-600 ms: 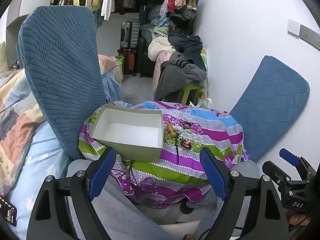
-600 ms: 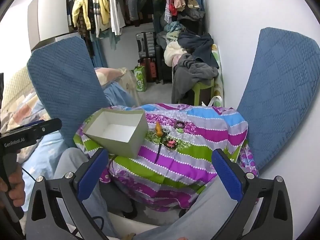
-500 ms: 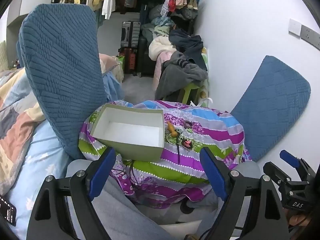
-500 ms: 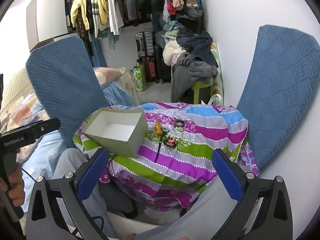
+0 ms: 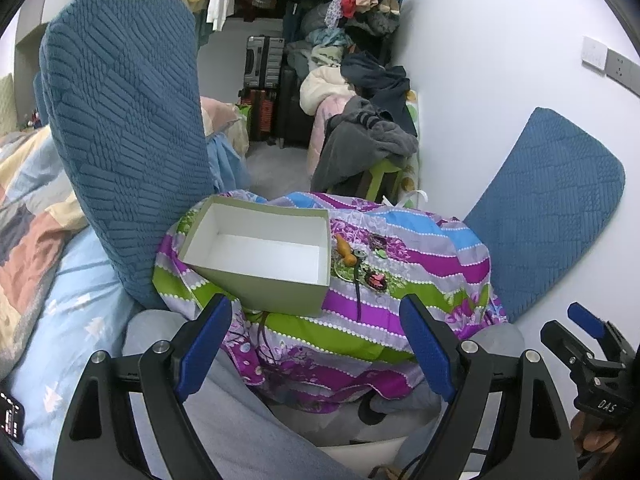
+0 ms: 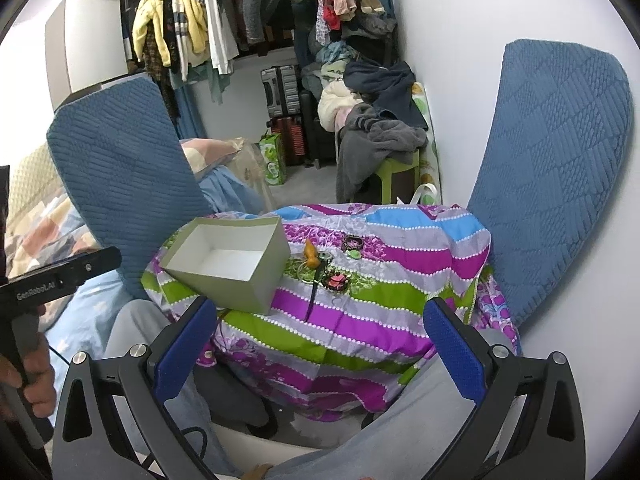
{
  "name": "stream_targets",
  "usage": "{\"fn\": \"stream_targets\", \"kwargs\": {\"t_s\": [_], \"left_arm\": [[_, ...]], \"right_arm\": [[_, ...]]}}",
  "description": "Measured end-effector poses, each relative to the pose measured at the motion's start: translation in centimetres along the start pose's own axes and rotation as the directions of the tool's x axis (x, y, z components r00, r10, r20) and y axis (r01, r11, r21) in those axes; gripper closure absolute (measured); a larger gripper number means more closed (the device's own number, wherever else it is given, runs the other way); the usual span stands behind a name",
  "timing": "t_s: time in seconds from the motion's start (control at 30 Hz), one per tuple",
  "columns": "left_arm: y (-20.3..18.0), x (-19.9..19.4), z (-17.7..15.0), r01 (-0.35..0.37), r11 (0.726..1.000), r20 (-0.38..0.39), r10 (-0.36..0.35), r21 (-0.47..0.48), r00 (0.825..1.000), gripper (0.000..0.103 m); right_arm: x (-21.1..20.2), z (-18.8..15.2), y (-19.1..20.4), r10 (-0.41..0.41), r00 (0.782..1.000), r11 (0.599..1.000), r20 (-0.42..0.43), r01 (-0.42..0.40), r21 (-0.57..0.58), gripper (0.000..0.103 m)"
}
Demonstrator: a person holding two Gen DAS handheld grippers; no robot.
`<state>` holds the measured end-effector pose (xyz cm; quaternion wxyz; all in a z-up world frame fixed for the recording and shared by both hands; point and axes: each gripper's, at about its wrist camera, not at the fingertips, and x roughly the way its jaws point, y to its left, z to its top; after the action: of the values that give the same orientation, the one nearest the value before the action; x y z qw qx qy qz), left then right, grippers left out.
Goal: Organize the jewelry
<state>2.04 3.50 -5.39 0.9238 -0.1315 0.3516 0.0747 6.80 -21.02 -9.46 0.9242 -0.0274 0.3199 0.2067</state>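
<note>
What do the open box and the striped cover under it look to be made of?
Open grey-green box: apparently matte cardboard, given its thin straight walls, crisp folded corners and plain white inside. Striped purple, green and blue cover: printed woven fabric, likely cotton or a blend, since it drapes in soft folds without shine.

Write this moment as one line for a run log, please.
left hand-held gripper: open, empty | right hand-held gripper: open, empty | box: empty, on striped cloth | jewelry: loose beside box, untouched
</note>
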Motion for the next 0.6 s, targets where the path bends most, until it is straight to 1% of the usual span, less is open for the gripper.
{"fn": "stream_targets", "kwargs": {"t_s": [0.03, 0.07, 0.1, 0.13, 0.23, 0.27, 0.3, 0.33, 0.4, 0.5, 0.6], "left_arm": [[-0.1, 0.0, -0.1, 0.005, 1.0, 0.0, -0.005, 0.002, 1.0, 0.017], [-0.2, 0.1, -0.2, 0.004, 1.0, -0.002, -0.004, 0.008, 1.0, 0.017], [-0.3, 0.1, -0.2, 0.002, 1.0, -0.002, -0.002, 0.014, 1.0, 0.017], [-0.4, 0.1, -0.3, 0.002, 1.0, -0.002, -0.002, 0.019, 1.0, 0.017], [-0.4, 0.1, -0.3, 0.008, 1.0, -0.002, -0.008, 0.016, 1.0, 0.017], [-0.4, 0.1, -0.3, 0.008, 1.0, -0.002, -0.008, 0.017, 1.0, 0.017], [-0.4, 0.1, -0.4, 0.007, 1.0, -0.003, -0.007, 0.018, 1.0, 0.017], [-0.4, 0.1, -0.4, 0.008, 1.0, -0.003, -0.008, 0.016, 1.0, 0.017], [-0.4, 0.2, -0.3, 0.01, 1.0, -0.007, -0.01, 0.01, 1.0, 0.017], [-0.4, 0.4, -0.2, 0.008, 1.0, -0.007, -0.008, 0.014, 1.0, 0.017], [0.0, 1.0, 0.1, 0.016, 1.0, -0.017, -0.016, 0.005, 1.0, 0.017]], "right_arm": [[-0.5, 0.3, 0.2, 0.0, 1.0, 1.0, -0.003, 0.0, 0.003, 0.0], [-0.5, 0.0, 0.4, -0.02, 1.0, 1.0, 0.016, 0.02, -0.016, 0.002], [-0.5, 0.0, 0.3, -0.014, 1.0, 1.0, 0.023, 0.014, -0.006, 0.003], [-0.4, 0.0, 0.2, 0.016, 1.0, 0.999, 0.01, -0.016, 0.033, 0.005], [-0.2, 0.0, 0.0, 0.032, 0.999, 0.999, 0.019, -0.033, 0.037, 0.008], [-0.3, 0.0, 0.1, 0.042, 0.998, 0.998, 0.037, -0.044, 0.045, 0.01], [-0.3, 0.0, 0.2, 0.041, 0.998, 0.998, 0.039, -0.043, 0.039, 0.014], [-0.3, 0.0, 0.3, 0.039, 0.998, 0.999, 0.048, -0.041, 0.034, 0.016], [-0.1, -0.1, 0.2, 0.035, 0.999, 0.999, 0.031, -0.036, 0.025, 0.017], [0.3, -0.1, 0.0, 0.028, 0.999, 0.999, 0.024, -0.029, 0.015, 0.026], [1.0, 0.0, -0.2, 0.043, 0.999, 0.999, 0.016, -0.043, 0.025, 0.032]]}}
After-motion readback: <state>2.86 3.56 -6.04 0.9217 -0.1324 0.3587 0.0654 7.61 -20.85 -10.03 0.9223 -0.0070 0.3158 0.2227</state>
